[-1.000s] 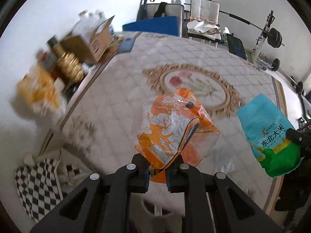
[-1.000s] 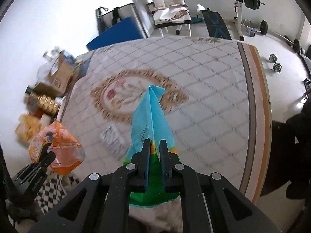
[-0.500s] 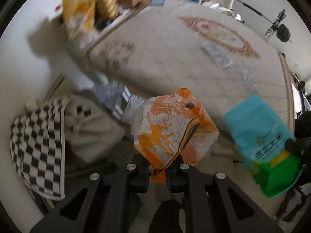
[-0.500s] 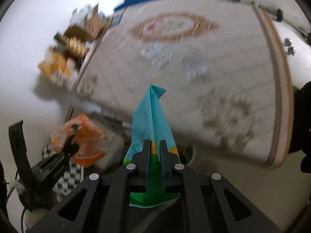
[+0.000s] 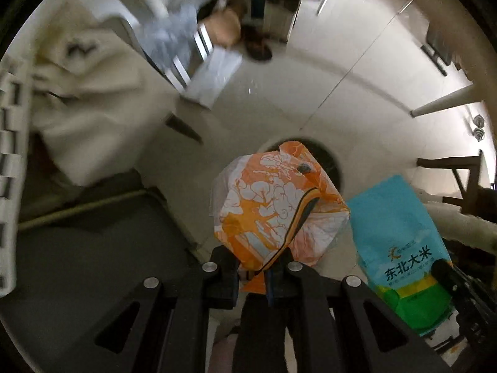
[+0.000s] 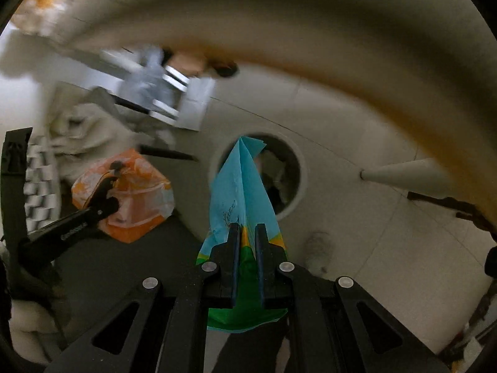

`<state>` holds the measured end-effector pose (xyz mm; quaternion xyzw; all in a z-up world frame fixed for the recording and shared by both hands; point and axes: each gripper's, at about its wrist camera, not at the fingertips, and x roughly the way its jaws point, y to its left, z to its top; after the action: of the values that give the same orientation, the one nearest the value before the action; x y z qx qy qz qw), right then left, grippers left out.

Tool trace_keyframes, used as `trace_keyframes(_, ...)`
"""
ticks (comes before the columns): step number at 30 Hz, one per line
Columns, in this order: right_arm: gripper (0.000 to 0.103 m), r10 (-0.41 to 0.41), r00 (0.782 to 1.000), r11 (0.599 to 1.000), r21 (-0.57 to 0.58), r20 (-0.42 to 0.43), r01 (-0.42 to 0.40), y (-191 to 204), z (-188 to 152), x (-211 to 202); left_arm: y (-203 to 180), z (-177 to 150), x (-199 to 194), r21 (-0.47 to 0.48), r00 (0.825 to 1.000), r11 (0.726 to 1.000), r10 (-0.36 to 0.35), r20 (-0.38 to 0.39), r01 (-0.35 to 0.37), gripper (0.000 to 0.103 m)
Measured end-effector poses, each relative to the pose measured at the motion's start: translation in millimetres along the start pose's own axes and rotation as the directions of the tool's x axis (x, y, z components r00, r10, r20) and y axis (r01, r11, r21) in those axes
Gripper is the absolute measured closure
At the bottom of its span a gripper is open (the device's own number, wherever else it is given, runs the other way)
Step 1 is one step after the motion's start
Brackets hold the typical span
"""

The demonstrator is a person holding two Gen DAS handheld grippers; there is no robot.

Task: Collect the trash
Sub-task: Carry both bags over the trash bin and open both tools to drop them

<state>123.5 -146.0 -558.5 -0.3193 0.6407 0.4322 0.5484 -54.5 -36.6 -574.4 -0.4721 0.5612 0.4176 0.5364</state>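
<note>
My left gripper (image 5: 254,267) is shut on an orange and white plastic bag (image 5: 276,205), held in the air above the floor. The bag also shows in the right wrist view (image 6: 130,195), with the left gripper (image 6: 105,205) holding it. My right gripper (image 6: 247,242) is shut on a blue and green rice bag (image 6: 239,186), also seen in the left wrist view (image 5: 400,242). A round white trash bin (image 6: 298,192) with a dark opening stands on the floor right behind both bags; its rim shows past the orange bag (image 5: 337,161).
The mattress edge (image 6: 279,31) arches over the top. A white leg (image 6: 403,171) stands right of the bin. Cream cloth (image 5: 84,93) and a checkered fabric (image 6: 37,183) lie to the left. White floor tiles (image 5: 310,87) spread beyond the bin.
Both grippers have swung down from the mattress top toward the floor, carrying their bags. The round bin has come into view behind the bags.
</note>
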Motion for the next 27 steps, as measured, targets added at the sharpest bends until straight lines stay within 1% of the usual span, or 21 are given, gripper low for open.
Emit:
trace_keyframes(1,0.093,-0.02,1.0,1.0,0.003,-0.007,0.02,-7,6,30,1,5,22,-0.003,1.0,1.0,-0.004,-0.017,0.004,0.093)
trace_keyframes(3,0.093,-0.049,0.999,0.999,-0.002,-0.004,0.049,-15,14,68,1,17,70,-0.001,0.999,1.0,-0.016,-0.049,0.016,0.091)
trace_keyframes(4,0.093,-0.072,0.997,0.997,-0.01,-0.002,0.072,-19,21,95,0,22,91,0.005,0.998,1.0,-0.029,-0.064,0.03,0.09)
trace_keyframes(7,0.093,-0.101,0.995,0.995,-0.023,-0.002,0.1,-26,34,150,-8,37,144,0.025,0.991,0.997,-0.066,-0.116,0.07,0.09)
trace_keyframes(9,0.093,-0.114,0.993,0.993,-0.03,0.004,0.114,-28,42,176,-10,43,167,0.033,0.987,0.996,-0.083,-0.137,0.088,0.09)
trace_keyframes(11,0.093,-0.121,0.993,0.992,-0.036,-0.006,0.121,-30,49,198,-10,47,187,0.014,0.978,0.991,-0.129,-0.165,0.133,0.088)
trace_keyframes(12,0.093,-0.118,0.993,0.992,-0.035,-0.018,0.118,-32,51,207,-9,48,193,0.009,0.975,0.99,-0.138,-0.174,0.142,0.085)
trace_keyframes(13,0.092,-0.11,0.994,0.994,-0.026,-0.029,0.109,-36,52,214,-8,49,197,0.002,0.973,0.989,-0.143,-0.179,0.146,0.065)
trace_keyframes(14,0.089,-0.098,0.994,0.995,-0.014,-0.038,0.098,-39,54,220,-8,49,199,-0.003,0.973,0.989,-0.147,-0.178,0.149,0.031)
trace_keyframes(15,0.088,-0.087,0.995,0.996,-0.006,-0.046,0.086,-41,54,222,-7,49,199,-0.006,0.973,0.989,-0.148,-0.176,0.149,0.015)
trace_keyframes(16,0.076,-0.073,0.996,0.997,-0.001,-0.053,0.073,-44,52,224,-6,48,196,-0.008,0.975,0.989,-0.144,-0.171,0.145,0.003)
trace_keyframes(17,0.055,-0.078,0.996,0.997,0.004,-0.049,0.078,-45,51,223,-4,47,193,-0.009,0.977,0.99,-0.139,-0.165,0.139,0.003)
trace_keyframes(18,0.044,-0.069,0.997,0.998,0.007,-0.041,0.069,-48,50,220,-2,46,190,-0.007,0.978,0.991,-0.13,-0.162,0.13,0.003)
trace_keyframes(19,0.026,-0.064,0.997,0.998,0.003,-0.04,0.065,-47,48,219,-1,44,187,-0.007,0.981,0.993,-0.116,-0.158,0.116,0.003)
trace_keyframes(20,0.019,-0.071,0.997,0.997,0.0,-0.038,0.071,-46,47,217,2,42,180,-0.005,0.984,0.995,-0.1,-0.147,0.101,0.003)
trace_keyframes(21,0.017,-0.075,0.997,0.997,-0.005,-0.033,0.075,-45,45,212,5,40,175,-0.001,0.987,0.996,-0.085,-0.135,0.086,0.003)
trace_keyframes(22,0.012,-0.085,0.996,0.996,-0.015,-0.033,0.084,-44,43,207,7,36,165,0.006,0.992,0.998,-0.06,-0.113,0.061,0.003)
trace_keyframes(23,0.005,-0.097,0.995,0.995,-0.028,-0.035,0.097,-42,39,203,9,34,159,0.012,0.996,0.999,-0.038,-0.085,0.039,0.003)
trace_keyframes(24,0.002,-0.112,0.993,0.993,-0.043,-0.033,0.111,-39,35,198,10,31,153,0.02,0.998,1.0,-0.013,-0.057,0.014,0.003)
trace_keyframes(26,0.001,-0.157,0.987,0.985,-0.08,-0.022,0.155,-33,28,192,9,22,137,0.038,0.999,0.998,0.043,-0.016,-0.043,0.003)
trace_keyframes(27,0.001,-0.171,0.985,0.981,-0.095,-0.018,0.168,-29,25,190,8,18,130,0.043,0.998,0.997,0.057,0.001,-0.057,0.003)
